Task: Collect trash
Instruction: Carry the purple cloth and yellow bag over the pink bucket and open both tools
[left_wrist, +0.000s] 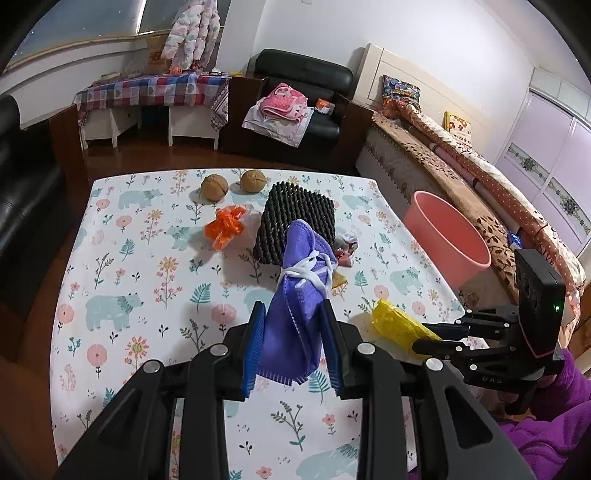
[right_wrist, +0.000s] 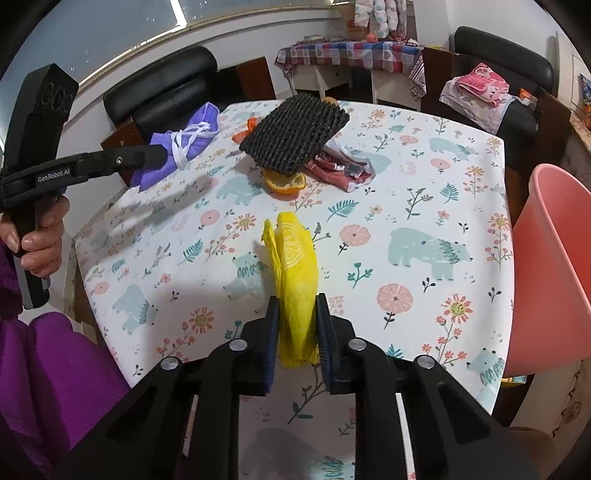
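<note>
My left gripper (left_wrist: 293, 314) is shut on a purple face mask (left_wrist: 299, 295) with white straps and holds it above the table; the mask also shows in the right wrist view (right_wrist: 184, 142). My right gripper (right_wrist: 295, 306) is shut on a yellow plastic bag (right_wrist: 295, 269), also seen in the left wrist view (left_wrist: 397, 325). A pink bin (left_wrist: 448, 240) stands at the table's right edge (right_wrist: 557, 266). A black foam net (left_wrist: 295, 225), an orange plastic scrap (left_wrist: 225, 227), an orange slice (right_wrist: 285, 181) and a red-white wrapper (right_wrist: 341, 168) lie on the table.
Two walnuts (left_wrist: 214, 187) (left_wrist: 253, 180) lie at the table's far edge. The floral tablecloth (left_wrist: 147, 277) covers the table. A black armchair (right_wrist: 166, 88) stands behind it, and a bed (left_wrist: 461, 158) lies to the right beyond the bin.
</note>
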